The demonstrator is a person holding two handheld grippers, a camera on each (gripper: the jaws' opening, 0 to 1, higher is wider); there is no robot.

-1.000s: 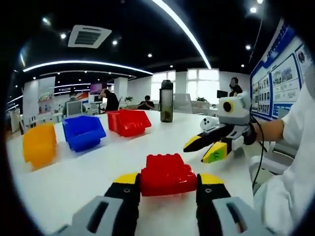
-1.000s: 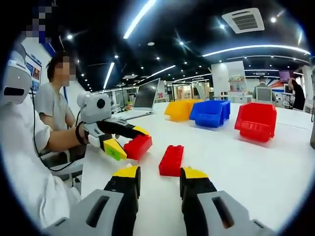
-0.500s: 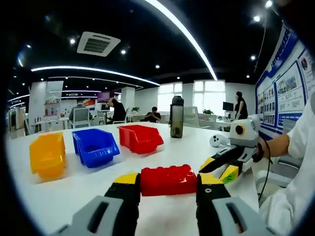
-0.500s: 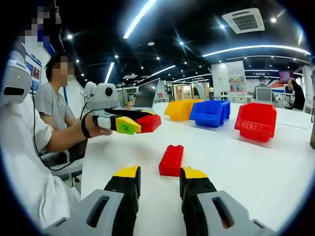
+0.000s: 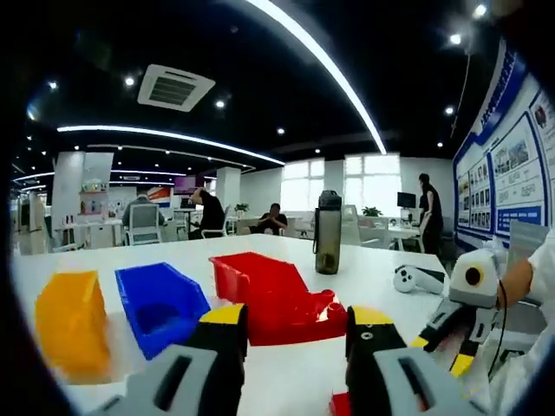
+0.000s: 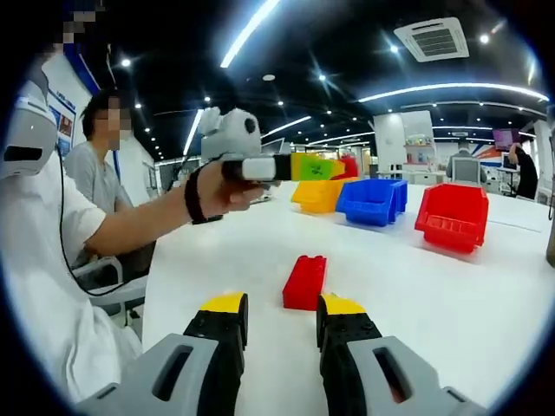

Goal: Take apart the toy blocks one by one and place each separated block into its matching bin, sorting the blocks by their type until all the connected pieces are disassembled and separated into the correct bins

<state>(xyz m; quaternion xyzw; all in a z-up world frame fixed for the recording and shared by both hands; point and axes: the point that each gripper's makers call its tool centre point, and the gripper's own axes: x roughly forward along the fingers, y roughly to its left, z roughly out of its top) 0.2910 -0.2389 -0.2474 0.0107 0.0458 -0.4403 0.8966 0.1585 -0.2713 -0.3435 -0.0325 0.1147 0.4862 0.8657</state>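
Observation:
My left gripper is shut on a red block and holds it up in the air, in front of the red bin. In the right gripper view the left gripper reaches level toward the bins with that red block at its tip. A second red block lies on the white table just ahead of my right gripper, which is open and low over the table. The right gripper also appears at the lower right of the left gripper view.
A yellow bin, a blue bin and the red bin stand in a row on the white table. A dark bottle and a white controller sit behind them. A person sits beside the table.
My left gripper has risen off the table with the red block and swung toward the bins. The right gripper and the block on the table have stayed put.

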